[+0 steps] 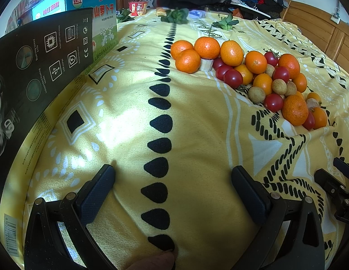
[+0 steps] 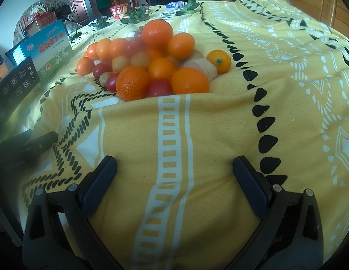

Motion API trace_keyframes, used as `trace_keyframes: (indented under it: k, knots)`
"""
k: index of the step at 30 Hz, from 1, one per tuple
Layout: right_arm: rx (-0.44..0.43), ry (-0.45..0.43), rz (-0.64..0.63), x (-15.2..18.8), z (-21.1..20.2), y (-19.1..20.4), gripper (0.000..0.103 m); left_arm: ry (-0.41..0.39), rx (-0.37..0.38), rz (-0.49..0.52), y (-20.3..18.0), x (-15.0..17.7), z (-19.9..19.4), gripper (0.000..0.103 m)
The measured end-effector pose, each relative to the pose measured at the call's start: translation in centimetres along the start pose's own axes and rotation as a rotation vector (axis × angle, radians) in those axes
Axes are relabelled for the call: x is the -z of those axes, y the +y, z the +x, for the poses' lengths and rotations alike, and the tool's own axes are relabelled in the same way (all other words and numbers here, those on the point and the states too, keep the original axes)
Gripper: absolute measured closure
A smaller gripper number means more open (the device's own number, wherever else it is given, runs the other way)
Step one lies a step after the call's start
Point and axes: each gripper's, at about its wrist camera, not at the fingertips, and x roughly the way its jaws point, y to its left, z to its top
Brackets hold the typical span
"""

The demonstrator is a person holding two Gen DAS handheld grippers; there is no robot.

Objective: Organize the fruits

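Jaws of both the left gripper (image 1: 173, 175) and right gripper (image 2: 174, 166) are spread, empty; nudging the fruit pile (image 2: 149, 63) at upper centre could scatter it across the bedspread (image 2: 219, 123).

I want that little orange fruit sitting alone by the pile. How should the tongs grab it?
Take the lone kumquat across its round middle with the right tongs, coming from its open right side; a pale chunk crowds its left.
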Motion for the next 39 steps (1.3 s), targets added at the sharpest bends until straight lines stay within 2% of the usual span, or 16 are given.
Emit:
trace_keyframes:
  k: [12, 19, 25, 39]
  knots:
    - [0.003, 0.000, 0.000, -0.07, -0.03, -0.06, 0.000, 0.001, -0.004, 0.003, 0.28, -0.27, 0.53, 0.000]
    - [0.037, 0.027, -0.015, -0.32, -0.47, 0.57, 0.000, 0.006, -0.012, 0.012, -0.26, -0.22, 0.58, 0.000]
    - [0.002, -0.008, -0.005, 0.47, -0.76, 0.06, 0.000, 0.005, -0.009, 0.013, -0.07, -0.14, 0.42, 0.000]
    - [0.003, -0.004, -0.010, 0.45, -0.56, 0.29, 0.000, 0.004, -0.009, 0.014, -0.09, 0.03, 0.14, 0.000]
